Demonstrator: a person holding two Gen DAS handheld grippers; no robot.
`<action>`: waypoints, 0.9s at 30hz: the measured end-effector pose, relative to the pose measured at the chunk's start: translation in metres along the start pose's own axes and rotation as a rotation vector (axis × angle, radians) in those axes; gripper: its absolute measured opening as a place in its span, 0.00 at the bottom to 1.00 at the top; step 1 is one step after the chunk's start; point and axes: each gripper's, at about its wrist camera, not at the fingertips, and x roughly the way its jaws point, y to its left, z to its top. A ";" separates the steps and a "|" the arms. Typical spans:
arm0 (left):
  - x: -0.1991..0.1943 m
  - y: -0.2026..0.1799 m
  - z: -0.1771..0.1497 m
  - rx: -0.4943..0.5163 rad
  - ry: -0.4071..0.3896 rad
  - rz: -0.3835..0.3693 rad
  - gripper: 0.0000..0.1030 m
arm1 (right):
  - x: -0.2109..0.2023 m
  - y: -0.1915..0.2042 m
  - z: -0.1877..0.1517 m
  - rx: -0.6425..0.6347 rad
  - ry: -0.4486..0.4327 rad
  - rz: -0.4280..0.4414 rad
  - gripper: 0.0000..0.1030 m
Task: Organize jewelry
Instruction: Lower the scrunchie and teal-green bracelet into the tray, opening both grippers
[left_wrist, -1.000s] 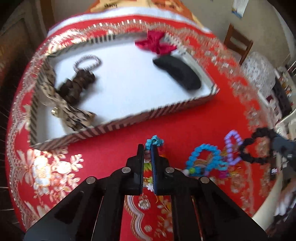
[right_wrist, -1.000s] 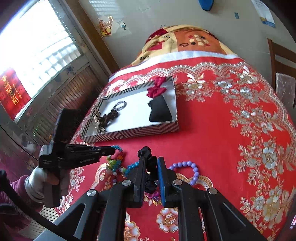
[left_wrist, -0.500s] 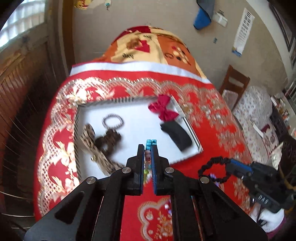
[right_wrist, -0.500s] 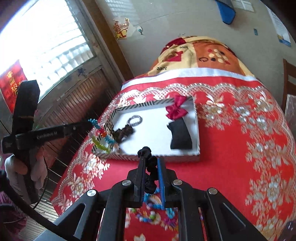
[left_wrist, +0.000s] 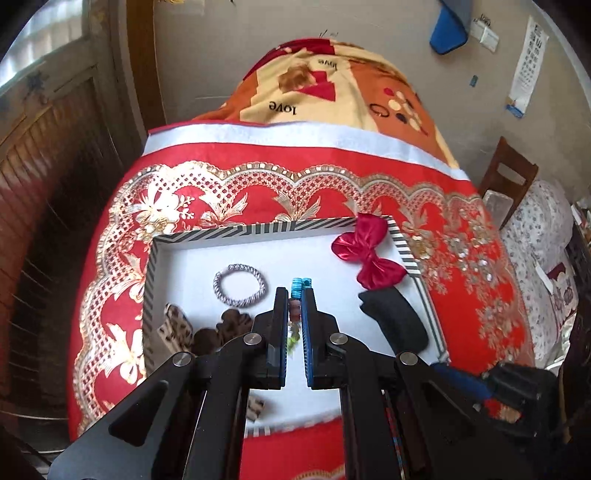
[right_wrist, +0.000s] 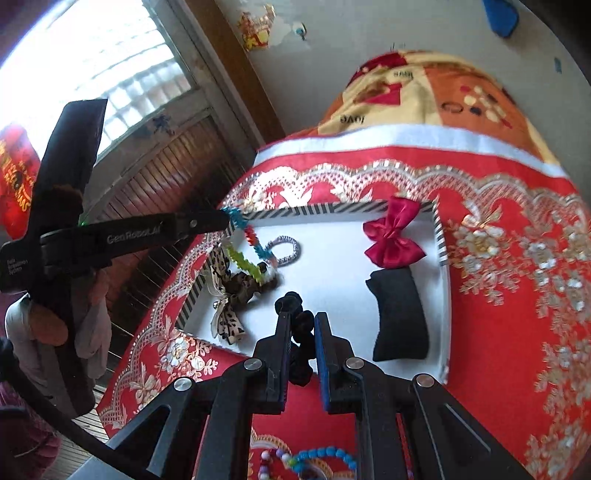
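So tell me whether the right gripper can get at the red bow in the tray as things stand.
Probably not yet. The right gripper is shut on the black bead bracelet, so it must drop that first. Otherwise the path looks free: the red bow lies uncovered at the tray's far corner.

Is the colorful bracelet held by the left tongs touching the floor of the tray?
Cannot tell. In the right wrist view the bracelet hangs from the left tongs over the tray, but its lower end overlaps the brown scrunchie, so no gap or contact shows.
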 end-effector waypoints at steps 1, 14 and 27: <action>0.005 -0.001 0.002 0.000 0.006 0.003 0.05 | 0.006 -0.003 0.000 0.007 0.011 0.008 0.11; 0.084 0.011 0.038 -0.047 0.090 0.072 0.05 | 0.075 -0.035 0.013 0.072 0.114 0.029 0.12; 0.114 0.063 0.038 -0.204 0.133 0.079 0.15 | 0.110 -0.054 0.023 0.060 0.132 -0.070 0.30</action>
